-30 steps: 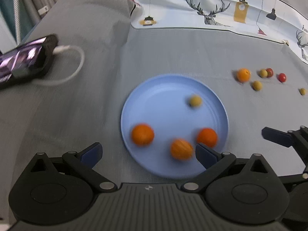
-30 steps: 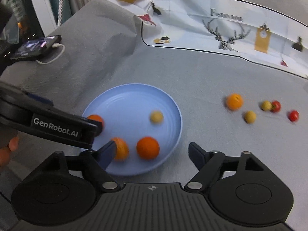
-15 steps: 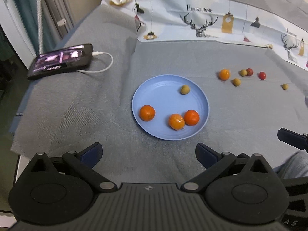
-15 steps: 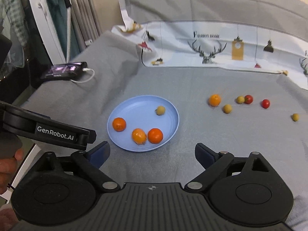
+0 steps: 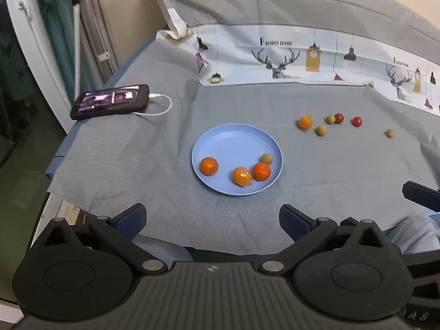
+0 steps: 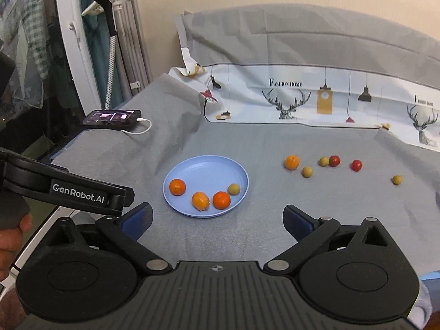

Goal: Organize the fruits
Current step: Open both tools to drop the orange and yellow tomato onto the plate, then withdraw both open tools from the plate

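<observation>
Both your left gripper and right gripper hang released, jaws apart, holding nothing. The blue plate holds four fruits; six lie loose on the grey cloth beyond. Take the loose orange first, squeezing gently so it doesn't roll.

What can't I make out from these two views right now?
- Phone screen: glare, too small in both views.
- Right gripper in the left view: cut off by the frame's edge.
- Small greenish fruits: too small to identify.
- Near table edge: hidden behind both gripper bodies.
</observation>
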### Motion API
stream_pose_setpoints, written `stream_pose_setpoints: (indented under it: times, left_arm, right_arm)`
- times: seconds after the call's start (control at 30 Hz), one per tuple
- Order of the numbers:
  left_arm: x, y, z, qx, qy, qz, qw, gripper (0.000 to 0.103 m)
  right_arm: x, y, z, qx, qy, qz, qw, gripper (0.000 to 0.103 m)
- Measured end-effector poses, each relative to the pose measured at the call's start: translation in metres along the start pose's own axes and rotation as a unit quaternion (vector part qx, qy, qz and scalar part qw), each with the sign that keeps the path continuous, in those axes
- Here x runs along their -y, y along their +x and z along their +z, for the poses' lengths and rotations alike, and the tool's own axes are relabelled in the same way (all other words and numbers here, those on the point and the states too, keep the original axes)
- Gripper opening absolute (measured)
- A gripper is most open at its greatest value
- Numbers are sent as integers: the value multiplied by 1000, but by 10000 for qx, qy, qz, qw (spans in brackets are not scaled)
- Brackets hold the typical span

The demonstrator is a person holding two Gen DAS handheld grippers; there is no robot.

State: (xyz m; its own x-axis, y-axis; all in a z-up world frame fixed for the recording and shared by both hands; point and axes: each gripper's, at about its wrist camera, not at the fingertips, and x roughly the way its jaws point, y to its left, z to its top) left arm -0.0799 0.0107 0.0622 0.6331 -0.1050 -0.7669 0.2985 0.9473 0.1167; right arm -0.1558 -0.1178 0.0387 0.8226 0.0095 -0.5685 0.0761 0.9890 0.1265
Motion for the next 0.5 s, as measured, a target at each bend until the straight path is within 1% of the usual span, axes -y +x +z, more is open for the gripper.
stream_pose_setpoints:
  times: [0.1,0.17,0.27,0.5]
  left_arm:
    - [-3,-14,-4,137,-54,14,9999,103]
    - [-3,-20,-6,162,-8,48,9999,103]
    - [0,-28,-10,255,74,106,9996,103]
    - [1,-41,-22,355,132,93,9992,103]
  right_arm:
    - [-1,-6,4,-78,-36,-154,9998,102]
    - [-3,-11,4,-65,-52,-203,9998,102]
    - [-3,-22,0,39,24,-182,9998,102]
    - [-2,-37,-4,143,149,-182,9996,102]
